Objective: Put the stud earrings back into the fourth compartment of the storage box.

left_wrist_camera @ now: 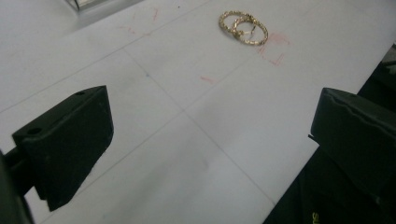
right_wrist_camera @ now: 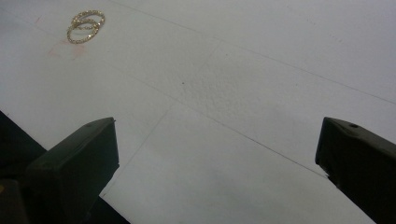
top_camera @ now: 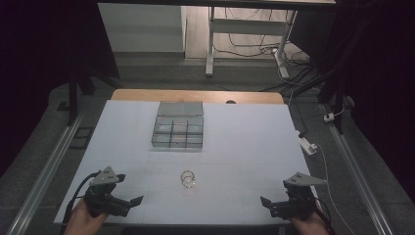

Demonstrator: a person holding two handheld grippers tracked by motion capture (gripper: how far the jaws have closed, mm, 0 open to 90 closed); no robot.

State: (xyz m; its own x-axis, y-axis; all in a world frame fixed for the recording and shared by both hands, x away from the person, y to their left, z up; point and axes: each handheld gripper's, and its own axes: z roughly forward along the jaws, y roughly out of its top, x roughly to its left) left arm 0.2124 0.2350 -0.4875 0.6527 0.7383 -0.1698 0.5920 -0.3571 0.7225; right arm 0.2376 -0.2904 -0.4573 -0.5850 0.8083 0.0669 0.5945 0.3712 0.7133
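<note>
Two gold hoop rings lie overlapping on the white table, a little in front of its middle. The same rings appear far ahead in the left gripper view and at the upper left in the right gripper view. A clear plastic compartment box with its lid raised stands beyond them. My left gripper rests near the front left corner, open and holding nothing. My right gripper sits near the front right corner, also open, jaws wide apart.
Faint red marks lie on the table beside the rings. Beyond the table's wooden far edge stand a desk frame and loose cables. A white plug lies off the right edge. Metal rails run along both sides.
</note>
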